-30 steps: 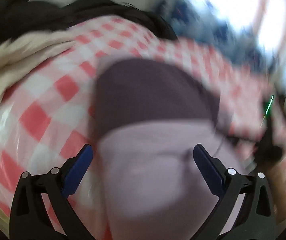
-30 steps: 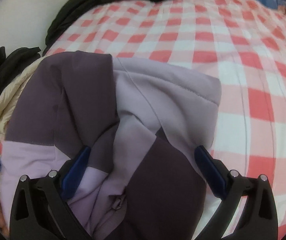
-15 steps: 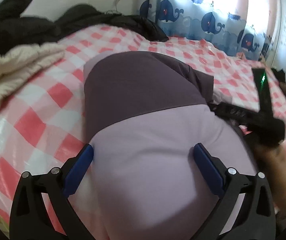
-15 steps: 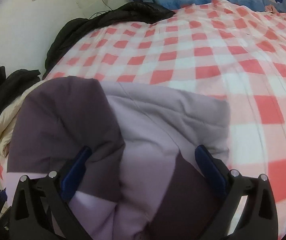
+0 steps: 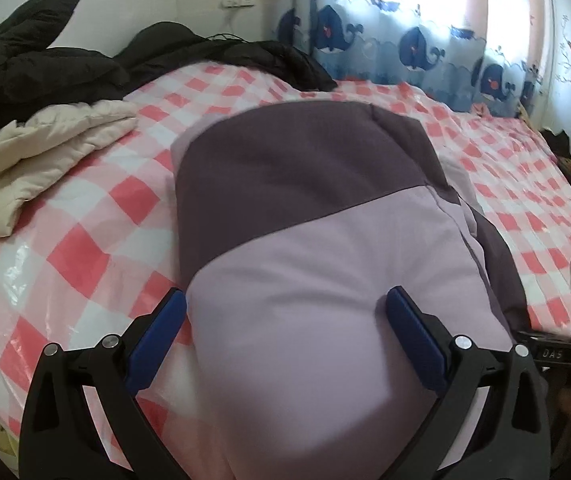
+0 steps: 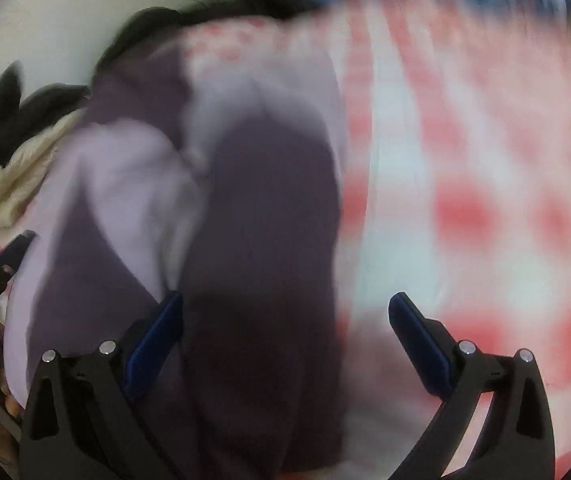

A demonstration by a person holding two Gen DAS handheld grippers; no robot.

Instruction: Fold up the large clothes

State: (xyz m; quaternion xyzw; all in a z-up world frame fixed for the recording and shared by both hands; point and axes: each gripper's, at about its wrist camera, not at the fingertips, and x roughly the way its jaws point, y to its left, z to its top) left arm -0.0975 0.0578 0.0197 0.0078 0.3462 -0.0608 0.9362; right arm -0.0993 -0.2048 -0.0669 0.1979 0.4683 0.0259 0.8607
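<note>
Left wrist view: the left hand-held gripper (image 5: 285, 320) is spread wide over the purple jacket (image 5: 317, 240) lying folded on the checked bed (image 5: 85, 248), its near end cut off. Right wrist view: heavily blurred; the right hand-held gripper (image 6: 285, 324) is released above the jacket (image 6: 261, 240).

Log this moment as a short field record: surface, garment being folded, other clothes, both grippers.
surface: bed with red-and-white checked sheet
garment: two-tone purple jacket, folded into a bundle
other clothes: cream padded coat folded at left; black coats by the wall
left hand-held gripper: open, straddling the jacket's light panel
right hand-held gripper: open, over the jacket's dark part; view motion-blurred
</note>
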